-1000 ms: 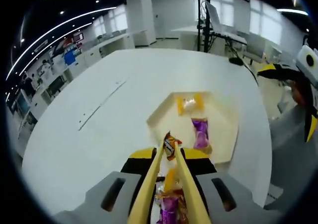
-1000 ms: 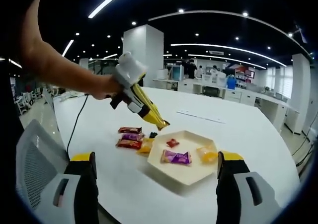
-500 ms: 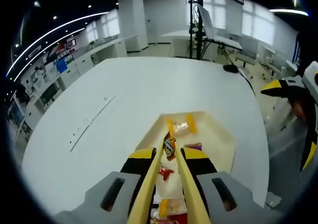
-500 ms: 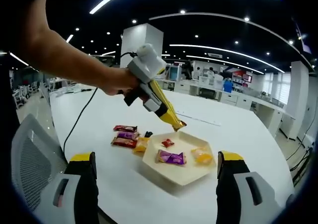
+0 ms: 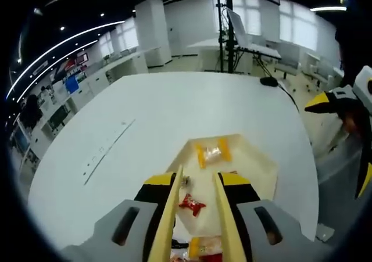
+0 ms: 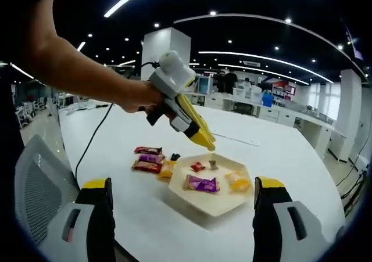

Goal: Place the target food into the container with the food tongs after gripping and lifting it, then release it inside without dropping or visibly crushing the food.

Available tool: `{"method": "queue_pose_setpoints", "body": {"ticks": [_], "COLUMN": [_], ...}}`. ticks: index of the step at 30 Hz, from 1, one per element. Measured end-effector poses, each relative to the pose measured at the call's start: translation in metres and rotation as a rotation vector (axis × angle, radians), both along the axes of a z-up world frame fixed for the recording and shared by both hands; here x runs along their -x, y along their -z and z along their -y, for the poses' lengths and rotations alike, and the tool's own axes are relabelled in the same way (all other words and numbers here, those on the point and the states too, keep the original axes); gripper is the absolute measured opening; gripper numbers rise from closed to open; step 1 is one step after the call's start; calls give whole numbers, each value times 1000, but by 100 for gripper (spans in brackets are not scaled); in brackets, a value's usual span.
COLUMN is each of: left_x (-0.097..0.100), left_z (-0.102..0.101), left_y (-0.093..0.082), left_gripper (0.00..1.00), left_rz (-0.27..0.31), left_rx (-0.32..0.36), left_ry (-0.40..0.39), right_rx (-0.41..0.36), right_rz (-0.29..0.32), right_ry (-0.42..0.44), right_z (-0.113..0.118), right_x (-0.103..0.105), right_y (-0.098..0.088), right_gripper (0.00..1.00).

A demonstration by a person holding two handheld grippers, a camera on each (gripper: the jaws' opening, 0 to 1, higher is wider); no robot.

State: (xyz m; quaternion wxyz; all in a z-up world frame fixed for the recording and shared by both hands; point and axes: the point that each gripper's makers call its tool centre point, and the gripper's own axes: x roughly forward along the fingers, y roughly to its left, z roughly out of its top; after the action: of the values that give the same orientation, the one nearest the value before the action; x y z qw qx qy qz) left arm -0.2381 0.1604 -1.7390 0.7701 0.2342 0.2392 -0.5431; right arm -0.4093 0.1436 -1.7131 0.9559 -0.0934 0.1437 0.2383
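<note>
A cream hexagonal tray (image 6: 216,205) sits on the white table (image 6: 302,151). It holds a red candy (image 6: 197,167), a purple packet (image 6: 201,184), a yellow packet (image 6: 237,181) and a small brown-wrapped candy (image 6: 213,164). My left gripper (image 6: 206,141), held in a hand, carries yellow food tongs that stand open just above the tray's far-left side, with nothing between them. In the left gripper view the tongs (image 5: 196,175) frame the small candy (image 5: 185,182) and the red candy (image 5: 192,204) over the tray (image 5: 256,163). My right gripper (image 6: 183,183) is wide open near the table's edge.
Several wrapped snacks (image 6: 149,159) lie on the table left of the tray, with an orange one (image 6: 167,170) against its rim. A black cable (image 6: 93,140) trails from the left gripper. Desks and people stand beyond the table. The right gripper (image 5: 343,105) shows at the table's right side.
The tongs carried the small candy over the tray and opened. The candy has left the tips and now sits in the tray beside the red candy.
</note>
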Motion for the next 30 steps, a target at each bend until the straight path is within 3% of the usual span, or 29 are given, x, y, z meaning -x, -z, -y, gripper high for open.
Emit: {"method": "queue_pose_setpoints", "body": {"ticks": [13,30], "left_x": [2,2], "left_z": [-14,-94], "left_y": [-5,-3], "left_gripper": [25,25], "left_rz": [-25,-12], "left_rx": [51,69], "left_ry": [-26,-132], "right_rx": [-9,-9], "right_rz": [8,1], "right_ry": [7,-7], "right_z": [2,-1], "right_x": [-1,0], "right_y": [-1,0], "right_gripper": [100,100]}}
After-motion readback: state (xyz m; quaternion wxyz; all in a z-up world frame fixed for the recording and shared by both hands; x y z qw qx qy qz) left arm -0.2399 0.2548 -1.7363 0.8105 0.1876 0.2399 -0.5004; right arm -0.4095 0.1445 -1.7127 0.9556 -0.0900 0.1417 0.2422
